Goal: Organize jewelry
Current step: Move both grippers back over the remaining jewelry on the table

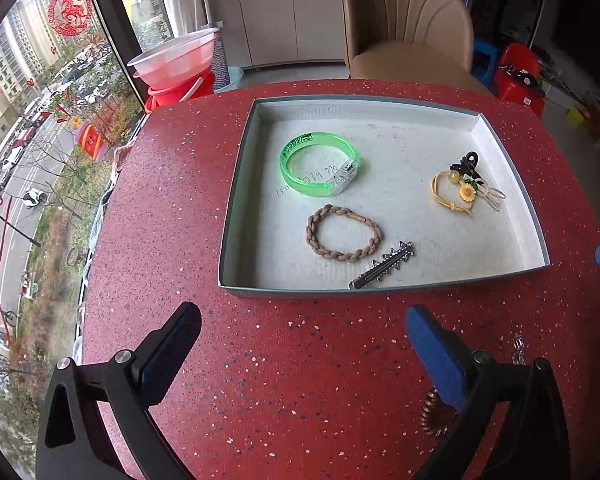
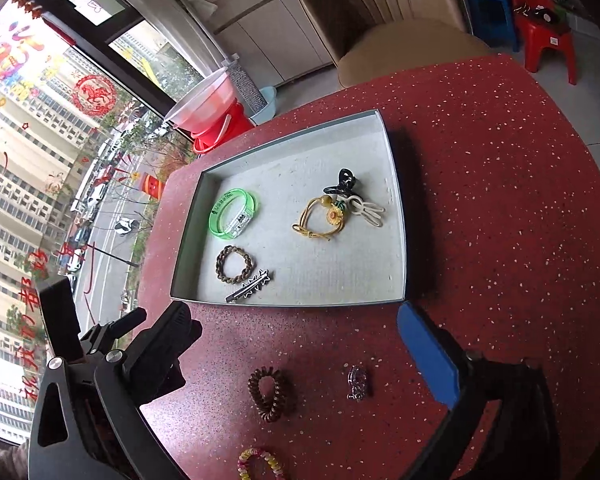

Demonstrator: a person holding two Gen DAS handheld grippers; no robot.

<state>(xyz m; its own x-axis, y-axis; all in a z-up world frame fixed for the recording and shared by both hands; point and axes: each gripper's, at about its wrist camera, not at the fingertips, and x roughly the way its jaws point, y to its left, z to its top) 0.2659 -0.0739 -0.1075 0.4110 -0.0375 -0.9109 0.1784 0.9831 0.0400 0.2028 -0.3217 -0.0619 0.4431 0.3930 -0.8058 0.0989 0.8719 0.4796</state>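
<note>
A: Why do both tools hang back from the tray (image 1: 236,184)?

B: I'd guess to choose a next piece. The left tool (image 1: 300,344) and right tool (image 2: 300,336) are spread wide, holding nothing.

A: What remains outside?

B: Between the right tool's fingers on the tabletop (image 2: 500,200): coil tie (image 2: 269,394), clear clip (image 2: 357,383), bead bracelet (image 2: 260,462).

A: Any writing?

B: Digits under the green bangle (image 1: 319,165), roughly "150…69 770"; its print is unreadable.
</note>
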